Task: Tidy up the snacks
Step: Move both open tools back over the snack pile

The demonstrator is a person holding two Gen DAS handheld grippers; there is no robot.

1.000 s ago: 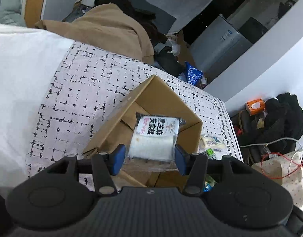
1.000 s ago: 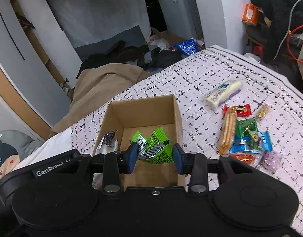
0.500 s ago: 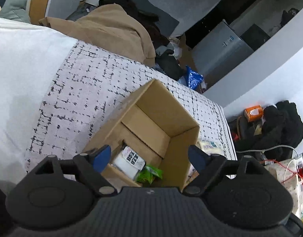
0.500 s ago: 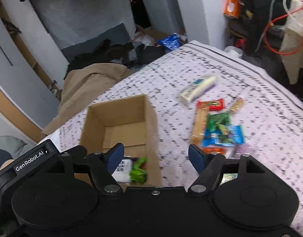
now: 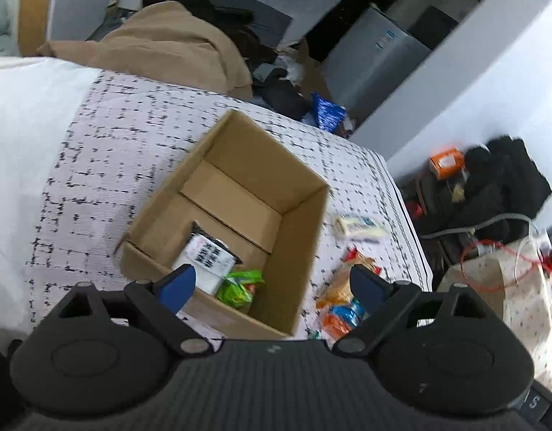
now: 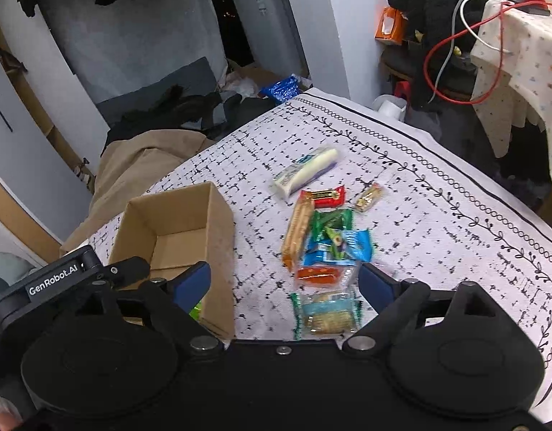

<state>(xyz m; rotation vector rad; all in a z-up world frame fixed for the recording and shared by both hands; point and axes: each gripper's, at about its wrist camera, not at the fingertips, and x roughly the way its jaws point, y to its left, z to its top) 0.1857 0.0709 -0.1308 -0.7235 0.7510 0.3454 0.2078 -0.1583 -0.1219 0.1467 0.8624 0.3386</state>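
Crinkly foil and clear film make up the snack pile (image 6: pixel 324 248) lying on the patterned cloth (image 6: pixel 437 222), just right of the cardboard box (image 6: pixel 179 230) and toward the cloth's near edge. Its nearest piece, a clear cracker packet (image 6: pixel 326 314) with green ends, sits directly ahead of the right gripper (image 6: pixel 285 282), between the spread blue fingertips (image 6: pixel 193 283), long axis running across the gap. Beyond it lie an orange packet, blue and green ones, a long biscuit stick (image 6: pixel 295 231) pointing away, and a white tube-shaped pack (image 6: pixel 306 172) farthest out. The right gripper is judged the nearer to the pile; a short forward dip should reach the cracker packet.

The left gripper (image 5: pixel 272 285), jaws wide and empty, hangs over the box's near wall. Inside rest a white packet with black lettering (image 5: pixel 206 255) and a green packet (image 5: pixel 238 285), side by side at the near end.
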